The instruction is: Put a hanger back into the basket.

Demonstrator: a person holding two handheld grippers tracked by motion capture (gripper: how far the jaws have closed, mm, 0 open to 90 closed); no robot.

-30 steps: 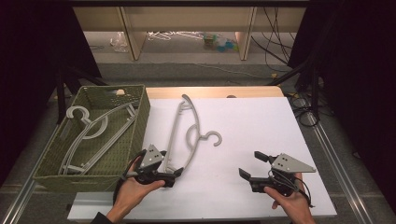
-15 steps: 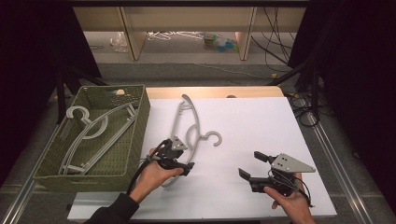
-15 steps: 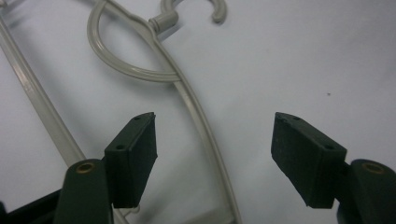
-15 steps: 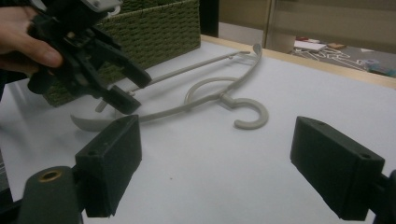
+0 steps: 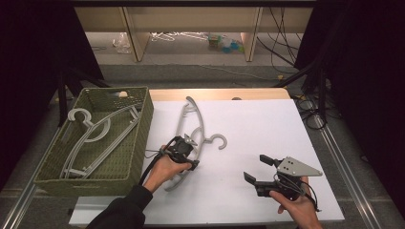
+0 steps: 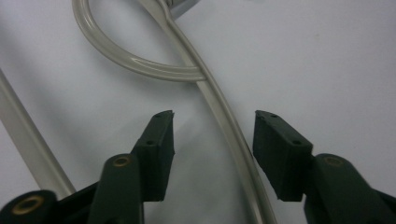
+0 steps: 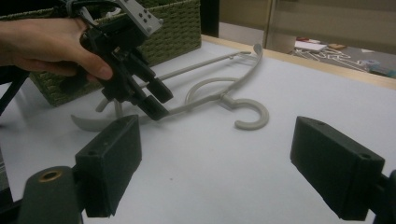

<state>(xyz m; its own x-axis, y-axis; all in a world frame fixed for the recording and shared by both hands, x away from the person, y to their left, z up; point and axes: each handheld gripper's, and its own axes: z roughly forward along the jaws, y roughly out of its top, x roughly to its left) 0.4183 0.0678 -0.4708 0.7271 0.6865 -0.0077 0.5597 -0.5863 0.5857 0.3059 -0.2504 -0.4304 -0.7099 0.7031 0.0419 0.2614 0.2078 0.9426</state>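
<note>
Now | left tongs (image 5: 187, 151) released, jaws spread either side of the grey hanger (image 5: 195, 125) arm, not gripping | hanger flat on white tabletop (image 5: 267, 124) beside green basket (image 5: 141, 138) | right tongs (image 5: 255, 169) released, empty, well apart near front edge

A hanger (image 5: 193, 134) lies mid-surface (image 5: 267, 124), right of the basket (image 5: 138, 143) holding more hangers (image 5: 95, 138).

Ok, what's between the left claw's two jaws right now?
In the left gripper view, the left claw is open, and one arm of the grey hanger runs between its jaws on the white table, not yet gripped.
</note>
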